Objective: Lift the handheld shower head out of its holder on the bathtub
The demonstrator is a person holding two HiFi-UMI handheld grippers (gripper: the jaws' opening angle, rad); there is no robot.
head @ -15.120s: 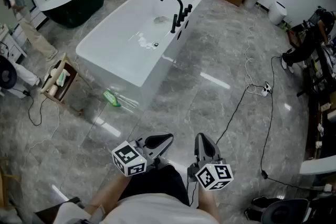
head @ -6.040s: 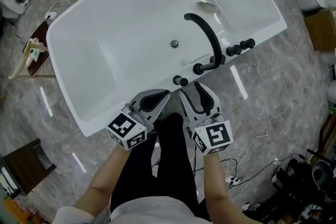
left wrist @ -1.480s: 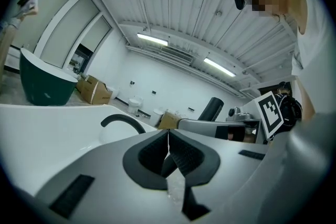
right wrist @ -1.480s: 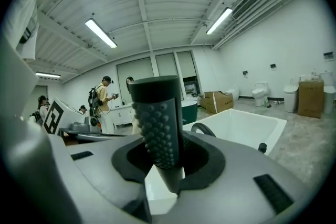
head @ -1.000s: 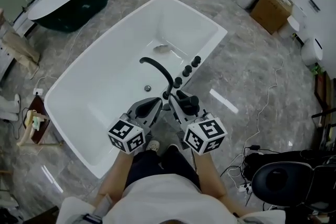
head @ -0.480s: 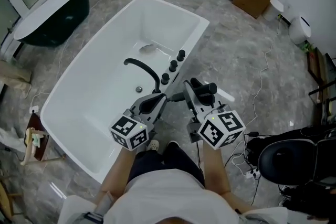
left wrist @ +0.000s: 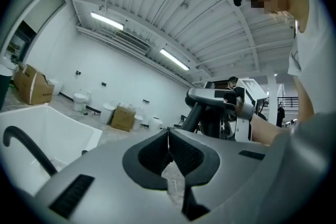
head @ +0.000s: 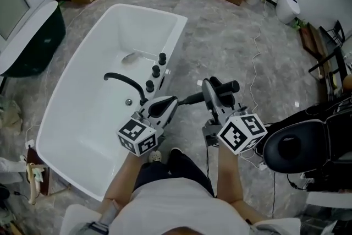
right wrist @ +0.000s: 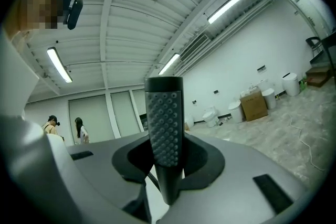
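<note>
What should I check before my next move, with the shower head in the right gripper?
1. Grip: shower head clamped upright between the right gripper jaws: ok.
2. Out of its holder: shower head is over the floor, beside the bathtub: ok.
3. Left gripper is shut and empty, free to help: ok.
4. Hose slack and not caught on the spout: cannot tell, the hose is barely visible.
5. Space on the right: black chair and a floor cable lie close: not ok.

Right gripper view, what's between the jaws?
The black handheld shower head, nozzle face showing, held by the right gripper; the right gripper view shows it.
</note>
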